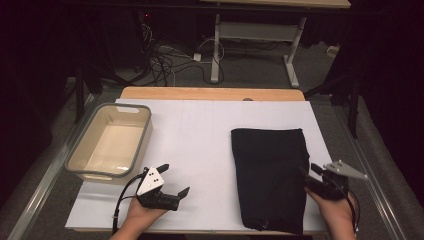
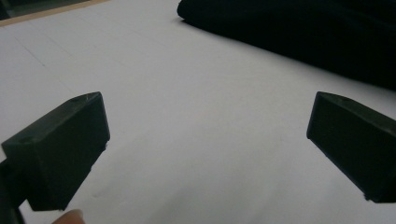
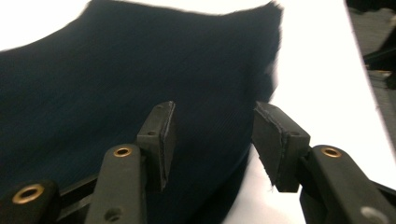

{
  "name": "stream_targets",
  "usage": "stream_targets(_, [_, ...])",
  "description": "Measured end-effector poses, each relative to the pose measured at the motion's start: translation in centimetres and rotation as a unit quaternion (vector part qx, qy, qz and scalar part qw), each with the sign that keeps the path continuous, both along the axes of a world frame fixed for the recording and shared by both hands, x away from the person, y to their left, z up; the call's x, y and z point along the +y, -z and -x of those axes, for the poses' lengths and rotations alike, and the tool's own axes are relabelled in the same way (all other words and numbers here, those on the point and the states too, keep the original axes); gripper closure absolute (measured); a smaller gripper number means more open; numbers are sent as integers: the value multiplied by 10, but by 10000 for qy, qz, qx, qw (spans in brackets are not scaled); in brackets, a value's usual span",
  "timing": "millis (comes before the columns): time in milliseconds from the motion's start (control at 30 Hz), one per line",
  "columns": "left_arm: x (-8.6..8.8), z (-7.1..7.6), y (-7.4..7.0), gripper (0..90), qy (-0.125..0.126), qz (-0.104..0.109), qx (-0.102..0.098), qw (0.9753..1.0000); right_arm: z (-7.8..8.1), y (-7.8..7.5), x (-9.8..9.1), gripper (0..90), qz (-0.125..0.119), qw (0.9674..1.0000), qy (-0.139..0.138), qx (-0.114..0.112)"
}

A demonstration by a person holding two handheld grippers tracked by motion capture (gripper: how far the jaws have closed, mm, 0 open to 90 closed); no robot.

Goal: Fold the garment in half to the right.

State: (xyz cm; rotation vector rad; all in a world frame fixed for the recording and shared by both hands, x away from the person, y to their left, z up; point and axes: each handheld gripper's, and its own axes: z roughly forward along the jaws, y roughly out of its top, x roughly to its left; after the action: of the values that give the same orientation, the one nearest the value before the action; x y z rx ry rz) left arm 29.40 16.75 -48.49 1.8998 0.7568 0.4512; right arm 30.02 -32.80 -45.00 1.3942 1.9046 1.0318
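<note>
High view: a folded black cloth (image 1: 270, 177) lies on the counter (image 1: 200, 130) at 4 o'clock, an empty tub (image 1: 111, 140) at 9 o'clock. The right gripper (image 1: 311, 176) sits at the cloth's right edge, seemingly placed to take it.

Left gripper view: the left gripper (image 2: 205, 140) hovers over bare counter, fingers (image 2: 65, 144) wide apart, empty.

Right gripper view: fingers (image 3: 161, 140) partly open, straddling the cloth's edge (image 3: 247, 154), nothing pinched.

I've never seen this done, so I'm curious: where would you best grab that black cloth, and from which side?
Probably the black cloth's right edge, from the right: it lies flat, folded, so only edges offer a lip, and the open right gripper already straddles that edge.
</note>
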Motion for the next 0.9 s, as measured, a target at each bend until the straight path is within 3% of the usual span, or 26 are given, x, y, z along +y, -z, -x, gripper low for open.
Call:
stream_targets(200, [1,2,0,0,-21,36,-69,10000,61,10,13,504,-71,9997,-215,-89])
stream_targets(300, [1,2,0,0,-18,25,-72,10000,82,18,16,499,-286,9989,-305,-212])
stream_targets(333, [0,2,0,0,-16,20,-68,10000,86,20,17,495,-245,9987,-400,-210])
stream_targets(367, [0,2,0,0,-7,17,-66,10000,87,21,18,495,-158,9989,-386,-209])
stream_targets(433, [0,2,0,0,8,7,-68,10000,85,24,17,495,-276,9988,-385,-129])
stream_targets(567, [0,1,0,0,28,-48,-52,10000,77,28,22,539,-242,9988,-436,-4])
stream_targets(667, [-1,1,0,0,48,-76,-52,9999,74,31,26,626,-197,9985,-497,77])
stream_targets(767, [-1,1,0,0,64,-64,-41,10000,76,31,24,759,-195,9982,-562,18])
stream_targets(900, [0,1,0,0,53,-50,-45,10000,81,26,21,803,-121,9988,-477,-73])
